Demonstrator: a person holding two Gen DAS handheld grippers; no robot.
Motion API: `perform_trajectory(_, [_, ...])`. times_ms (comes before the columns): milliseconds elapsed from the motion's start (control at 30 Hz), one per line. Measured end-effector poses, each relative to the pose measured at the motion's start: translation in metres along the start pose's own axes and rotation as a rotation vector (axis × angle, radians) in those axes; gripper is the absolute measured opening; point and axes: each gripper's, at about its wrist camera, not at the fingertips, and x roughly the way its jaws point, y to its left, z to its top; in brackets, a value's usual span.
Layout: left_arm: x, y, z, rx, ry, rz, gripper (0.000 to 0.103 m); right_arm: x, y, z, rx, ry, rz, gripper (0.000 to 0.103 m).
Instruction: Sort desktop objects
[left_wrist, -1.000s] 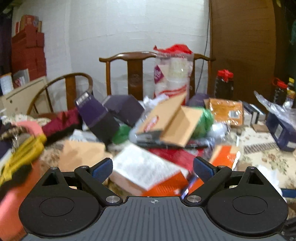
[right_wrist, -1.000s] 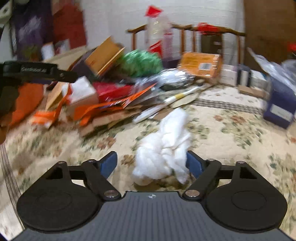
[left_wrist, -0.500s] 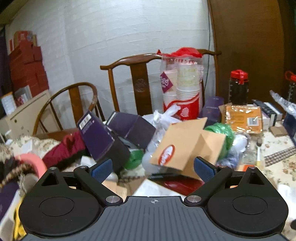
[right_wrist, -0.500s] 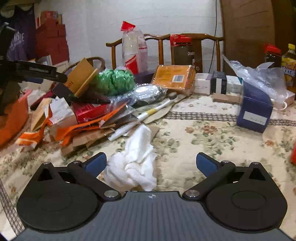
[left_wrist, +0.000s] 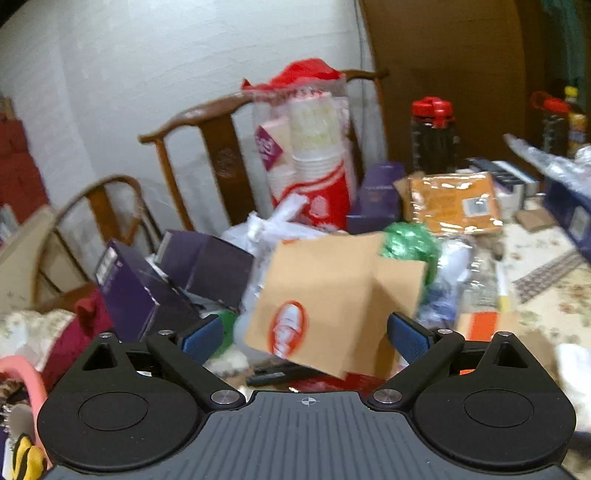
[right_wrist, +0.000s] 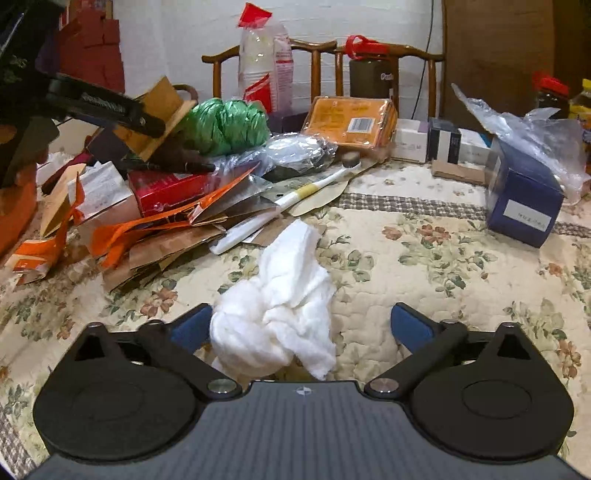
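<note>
You see a white crumpled cloth (right_wrist: 275, 314) lying on the cream quilt (right_wrist: 424, 295) with its green-and-pink flower print. Beyond the cloth sits a shiny green bundle (right_wrist: 227, 125), right of that an orange packet (right_wrist: 349, 120). The tan box (left_wrist: 332, 295) carries a blurred, perhaps red-orange, emblem.
</note>
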Motion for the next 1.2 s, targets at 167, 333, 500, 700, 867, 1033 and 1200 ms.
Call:
perform_trajectory(167, [0.004, 0.006, -0.012, -0.183, 0.040, -0.011, 0.001, -0.006, -0.001, 0.000, 0.004, -0.036, 0.050, 0.045])
perform_trajectory(333, [-0.017, 0.013, -0.025, -0.261, 0.002, -0.029, 0.000, -0.004, -0.006, 0.003, 0.042, -0.028, 0.066, 0.044])
perform_trajectory(500, [-0.064, 0.009, -0.039, -0.270, -0.063, -0.094, 0.001, -0.006, -0.012, 0.005, 0.087, -0.024, 0.085, 0.039])
perform_trajectory(700, [-0.114, -0.016, -0.073, -0.283, -0.129, -0.181, 0.002, -0.012, -0.020, 0.005, 0.130, -0.026, 0.093, 0.038])
perform_trajectory(867, [-0.138, -0.037, -0.098, -0.270, -0.160, -0.196, 0.002, -0.028, -0.022, 0.004, 0.125, -0.082, 0.086, 0.038])
perform_trajectory(1033, [-0.145, -0.049, -0.114, -0.278, -0.147, -0.206, 0.002, -0.034, -0.020, 0.003, 0.127, -0.094, 0.098, 0.038])
perform_trajectory(1200, [-0.165, -0.051, -0.120, -0.240, -0.168, -0.174, 0.029, -0.038, -0.010, 0.001, 0.086, -0.108, 0.110, 0.038])
